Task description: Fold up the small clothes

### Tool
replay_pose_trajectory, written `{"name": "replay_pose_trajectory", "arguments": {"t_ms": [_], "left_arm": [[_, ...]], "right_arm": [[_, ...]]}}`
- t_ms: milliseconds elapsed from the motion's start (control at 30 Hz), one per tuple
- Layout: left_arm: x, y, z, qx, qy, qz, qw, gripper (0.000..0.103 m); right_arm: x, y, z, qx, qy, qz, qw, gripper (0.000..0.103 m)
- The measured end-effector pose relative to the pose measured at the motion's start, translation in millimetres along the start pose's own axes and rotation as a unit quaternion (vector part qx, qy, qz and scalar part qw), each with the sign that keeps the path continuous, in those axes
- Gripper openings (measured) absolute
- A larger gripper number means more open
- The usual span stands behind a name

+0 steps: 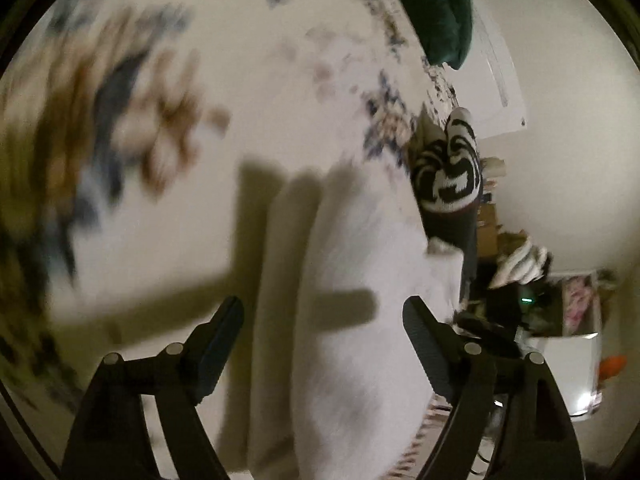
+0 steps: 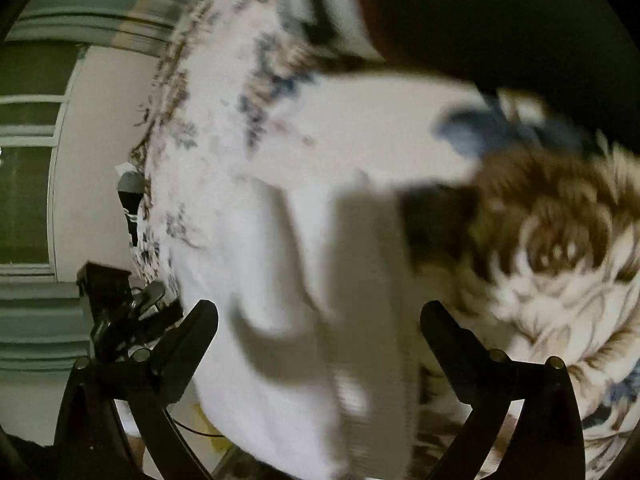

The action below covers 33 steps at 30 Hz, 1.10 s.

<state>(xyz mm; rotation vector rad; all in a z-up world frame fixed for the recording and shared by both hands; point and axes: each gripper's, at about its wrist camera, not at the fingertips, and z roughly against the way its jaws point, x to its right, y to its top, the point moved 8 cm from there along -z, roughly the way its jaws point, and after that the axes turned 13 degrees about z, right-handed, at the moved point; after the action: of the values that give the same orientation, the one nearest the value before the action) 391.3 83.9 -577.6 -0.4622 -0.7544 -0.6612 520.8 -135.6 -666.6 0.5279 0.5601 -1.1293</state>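
Item: white soft cloth garment (image 1: 360,320), lying on floral bedspread (image 1: 168,128). We hold left hand-held gripper (image 1: 324,320) and right hand-held gripper (image 2: 320,320) spread, empty. Step, we judge: between folds; next, pinch an edge.

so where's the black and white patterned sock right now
In the left wrist view, the black and white patterned sock lies right of centre at the floral bedspread's edge, beside the white garment.

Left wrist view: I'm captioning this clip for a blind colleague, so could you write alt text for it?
The open left gripper hovers over a white garment lying on a floral bedspread, with nothing between its fingers. A black-and-white patterned sock sits at the bed's edge beyond the garment, and a dark green pillow lies at the top. The picture is motion-blurred.
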Motion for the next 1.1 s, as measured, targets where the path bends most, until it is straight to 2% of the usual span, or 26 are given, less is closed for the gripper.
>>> {"name": "replay_pose_trajectory", "arguments": {"t_ms": [67, 100, 267, 367, 467, 533, 600, 667, 733, 800, 867, 967, 1000, 1067, 1100], "left_arm": [[-14, -10, -12, -0.014, -0.017, 0.022, 0.9995, 0.081], [-20, -14, -20, -0.018, -0.023, 0.027, 0.9992, 0.081], [-17, -12, -30, -0.018, -0.046, 0.029, 0.9983, 0.086], [-14, -10, -33, -0.026, -0.044, 0.032, 0.9982, 0.086], [-12, -12, -29, -0.021, -0.038, 0.03, 0.9986, 0.086], [-6, -12, -24, -0.018, -0.022, 0.03, 0.9991, 0.086], [7, -9, -11, -0.009, 0.007, 0.001, 0.9999, 0.086], [32, -3, 3, -0.01, 0.033, -0.054, 0.998, 0.086], [60, 5, 9, -0.014, 0.055, -0.113, 0.9919, 0.086], [89, 14, 6, -0.028, 0.081, -0.181, 0.9798, 0.086], [115, 21, -10, -0.056, 0.103, -0.245, 0.9625, 0.086], [129, 21, -51, -0.128, 0.146, -0.339, 0.9206, 0.087], [127, 18, -72, -0.169, 0.161, -0.365, 0.9013, 0.086], [120, 15, -100, -0.218, 0.19, -0.395, 0.8718, 0.086], [110, 10, -116, -0.255, 0.203, -0.404, 0.8544, 0.086]], "right_arm": [[9, -9, -16, -0.018, 0.037, -0.013, 0.999, 0.103], [10, -15, -29, -0.029, 0.068, -0.02, 0.997, 0.103], [-5, -24, -58, -0.049, 0.135, 0.003, 0.99, 0.103], [-14, -28, -72, -0.072, 0.147, 0.011, 0.986, 0.103], [-13, -25, -75, -0.074, 0.128, -0.006, 0.989, 0.103], [-5, -32, -53, -0.033, 0.105, -0.064, 0.992, 0.103], [-5, -57, -12, 0.034, 0.08, -0.088, 0.992, 0.103], [-2, -88, 12, 0.076, 0.057, -0.115, 0.989, 0.103], [2, -132, 21, 0.099, 0.049, -0.172, 0.979, 0.103], [-1, -165, 12, 0.117, 0.07, -0.223, 0.965, 0.103], [-8, -185, -3, 0.125, 0.101, -0.251, 0.954, 0.103], [-21, -196, -41, 0.138, 0.148, -0.282, 0.938, 0.103], [-25, -195, -52, 0.148, 0.158, -0.285, 0.934, 0.103], [-33, -186, -71, 0.177, 0.177, -0.29, 0.924, 0.103], [-36, -183, -77, 0.187, 0.18, -0.292, 0.921, 0.103]]}}
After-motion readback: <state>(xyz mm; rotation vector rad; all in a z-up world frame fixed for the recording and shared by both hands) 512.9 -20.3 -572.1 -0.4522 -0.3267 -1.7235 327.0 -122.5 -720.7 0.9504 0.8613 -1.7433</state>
